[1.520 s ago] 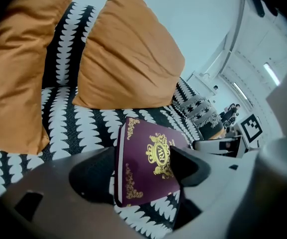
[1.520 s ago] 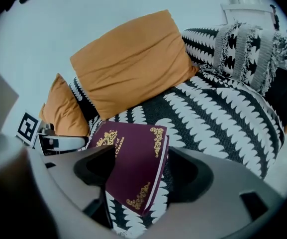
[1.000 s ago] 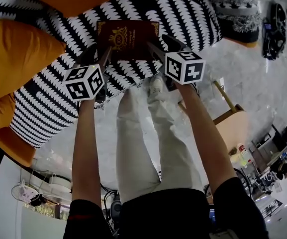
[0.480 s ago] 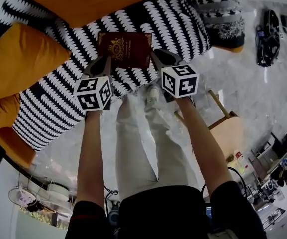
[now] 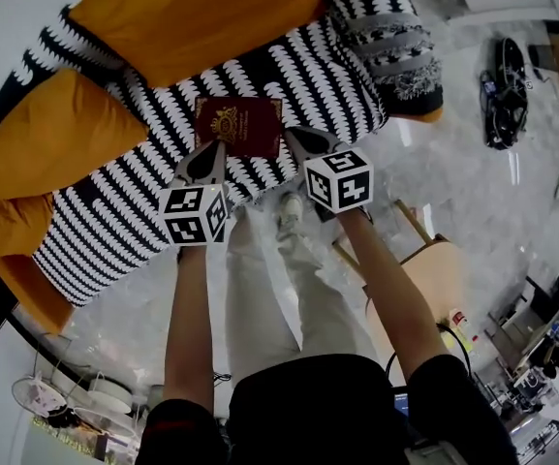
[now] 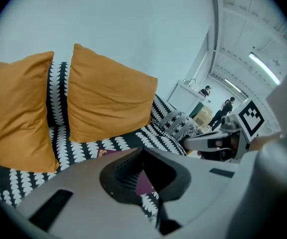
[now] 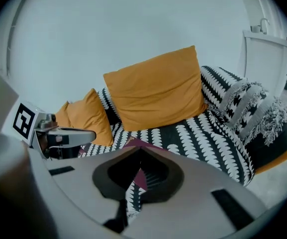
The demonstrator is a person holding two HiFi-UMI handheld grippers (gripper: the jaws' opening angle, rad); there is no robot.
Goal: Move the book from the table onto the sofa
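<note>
Dark red hardcover book with a gold crest on the cover (image 5: 239, 124): lies flat on the seat of the black-and-white patterned fabric sofa (image 5: 327, 66), crest side up, in front of the large orange square cushion (image 5: 192, 17) and to the right of a second orange cushion (image 5: 46, 134). Is held by neither tool. Left gripper (image 5: 215, 149): grey jaws pressed together, just been closing, with nothing between them; points down toward the near left corner of the book, white marker cube (image 5: 194, 213) at its back. In the left gripper view (image 6: 142, 151), only a slice of the book (image 6: 101, 153) shows past the joined jaws, with the sofa pattern below. Right gripper (image 5: 291, 136): also closed tip to tip, just been closing, empty; points at the near right edge of the book, its own marker cube (image 5: 339, 179) behind. In the right gripper view (image 7: 141, 151), the book (image 7: 133, 143) shows just beyond the shut jaws, on the seat. Further right on the sofa, over the arm, hangs a fringed black-and-white throw (image 5: 395, 46). Below, light trousers of the person (image 5: 289, 289) and grey marbled floor (image 5: 473, 192).
</note>
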